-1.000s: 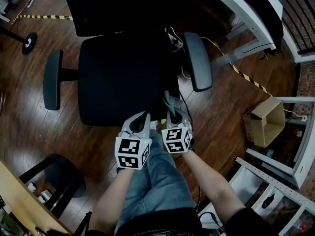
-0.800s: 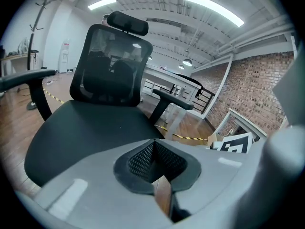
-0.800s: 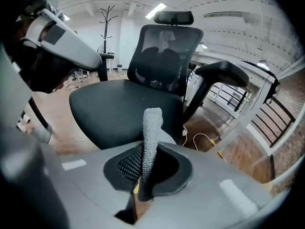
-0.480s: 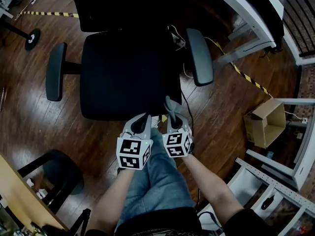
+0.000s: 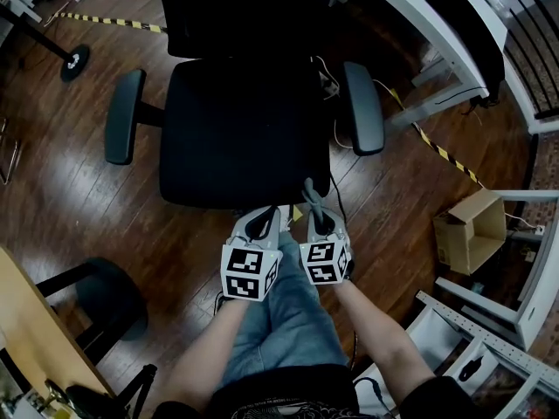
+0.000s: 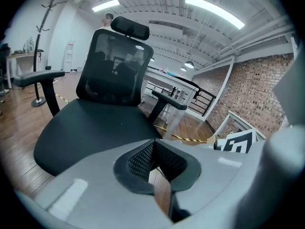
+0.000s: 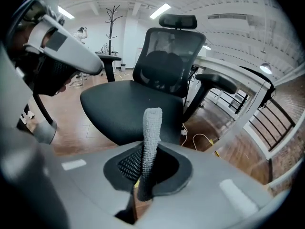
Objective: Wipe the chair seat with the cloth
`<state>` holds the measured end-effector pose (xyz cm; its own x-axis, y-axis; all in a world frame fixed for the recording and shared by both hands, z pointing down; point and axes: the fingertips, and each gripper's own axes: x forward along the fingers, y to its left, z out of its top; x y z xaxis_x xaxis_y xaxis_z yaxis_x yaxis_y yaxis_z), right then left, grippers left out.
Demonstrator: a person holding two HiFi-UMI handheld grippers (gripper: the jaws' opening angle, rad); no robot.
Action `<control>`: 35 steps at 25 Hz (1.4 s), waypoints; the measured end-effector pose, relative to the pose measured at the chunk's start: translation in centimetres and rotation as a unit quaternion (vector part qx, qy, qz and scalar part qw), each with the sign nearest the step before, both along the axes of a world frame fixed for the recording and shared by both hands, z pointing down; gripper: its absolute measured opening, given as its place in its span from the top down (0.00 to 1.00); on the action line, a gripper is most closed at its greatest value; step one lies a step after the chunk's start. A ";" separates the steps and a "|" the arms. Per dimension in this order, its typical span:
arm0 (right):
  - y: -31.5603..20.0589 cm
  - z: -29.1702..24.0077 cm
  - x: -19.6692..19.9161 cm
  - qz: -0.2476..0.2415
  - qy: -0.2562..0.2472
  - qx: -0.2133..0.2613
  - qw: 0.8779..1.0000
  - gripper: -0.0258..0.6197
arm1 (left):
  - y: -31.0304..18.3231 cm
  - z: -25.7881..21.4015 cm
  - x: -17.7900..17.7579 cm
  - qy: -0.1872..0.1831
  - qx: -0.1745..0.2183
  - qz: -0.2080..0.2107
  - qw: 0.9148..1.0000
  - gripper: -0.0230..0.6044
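Note:
A black office chair stands in front of me, its seat (image 5: pixel 240 133) bare, also seen in the left gripper view (image 6: pixel 93 128) and the right gripper view (image 7: pixel 131 106). My right gripper (image 5: pixel 316 212) hangs just off the seat's near right corner, shut on a folded grey cloth (image 7: pixel 150 142) that sticks up from between the jaws (image 5: pixel 309 192). My left gripper (image 5: pixel 259 223) is beside it at the seat's front edge, shut with nothing in it (image 6: pixel 159 163). Neither gripper touches the seat.
The chair has two armrests (image 5: pixel 125 127) (image 5: pixel 362 107) and a mesh backrest (image 6: pixel 114 68). A white desk (image 5: pixel 419 24) stands at the right, cables (image 5: pixel 327 85) and striped floor tape (image 5: pixel 450 155) below it. A cardboard box (image 5: pixel 472 230) sits right; a black stool (image 5: pixel 96 299) left.
The view has shifted so the chair sits further right and lower in frame. Both grippers stay side by side at the seat's front edge, the cloth still held.

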<state>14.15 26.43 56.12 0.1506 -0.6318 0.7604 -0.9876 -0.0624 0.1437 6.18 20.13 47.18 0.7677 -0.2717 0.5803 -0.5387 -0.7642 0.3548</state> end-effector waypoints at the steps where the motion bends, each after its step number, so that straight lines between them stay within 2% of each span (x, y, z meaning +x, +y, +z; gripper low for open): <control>1: 0.0 -1.1 -0.1 -0.001 -0.001 0.006 1.000 0.95 | 0.2 -0.6 0.0 0.003 0.000 -0.001 1.000 0.96; 9: -1.7 -11.8 -1.8 -0.017 -0.002 0.079 0.997 0.95 | 1.0 -6.4 -0.3 0.031 0.021 0.005 0.999 0.96; 19: -1.3 -20.1 -6.3 -0.023 -0.031 0.150 0.988 0.95 | 2.2 -11.9 -4.3 0.048 0.053 -0.031 0.997 0.96; 26: 3.0 -23.3 -9.7 -0.035 -0.047 0.188 0.980 0.95 | 6.6 -15.3 -7.2 0.056 0.091 -0.041 0.993 0.96; 35: 11.7 -28.6 -14.0 -0.030 -0.095 0.247 0.964 0.95 | 15.0 -20.5 -10.6 0.070 0.135 -0.041 0.988 0.96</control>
<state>0.16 38.17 27.50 -0.0105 -0.9270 0.3750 -0.9972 -0.0181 -0.0728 -4.45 35.10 26.66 0.8045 -0.4657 0.3686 -0.5622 -0.7972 0.2200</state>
